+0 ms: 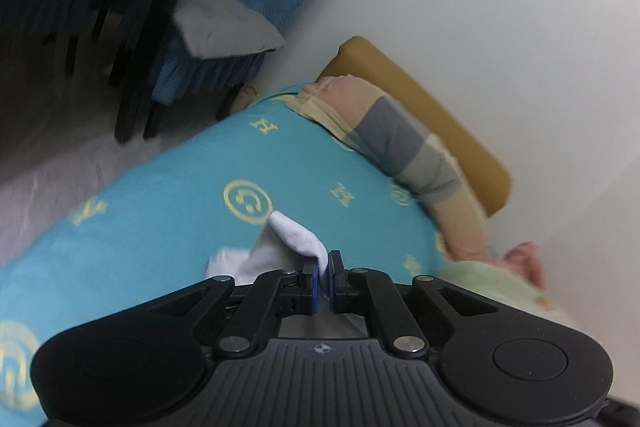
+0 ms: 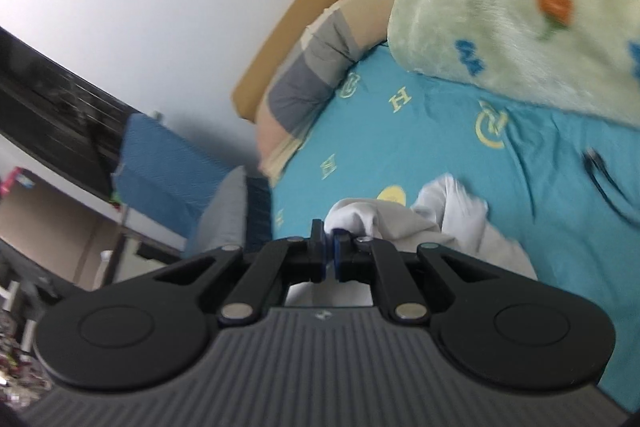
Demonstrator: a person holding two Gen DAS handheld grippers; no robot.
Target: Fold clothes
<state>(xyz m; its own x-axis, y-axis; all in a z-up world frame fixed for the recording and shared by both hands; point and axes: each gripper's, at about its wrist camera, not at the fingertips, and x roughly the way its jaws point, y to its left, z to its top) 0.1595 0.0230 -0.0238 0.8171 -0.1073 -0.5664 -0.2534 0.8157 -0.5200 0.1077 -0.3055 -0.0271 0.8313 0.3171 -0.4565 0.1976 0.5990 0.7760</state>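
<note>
White garment point(image 2: 452, 223), soft and crumpled, is lying low in the centre of both frames on a turquoise bedsheet point(image 1: 168, 227) printed with yellow "H" letters and ring emblems. Left gripper point(image 1: 323, 265) and right gripper point(image 2: 328, 241) are each pinching a fold of it, jaws nearly closed.

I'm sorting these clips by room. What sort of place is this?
Most likely a bedroom. A bed with a turquoise patterned sheet fills both views, a striped pillow lies against a tan headboard, and a fleecy green blanket is heaped on the bed.
</note>
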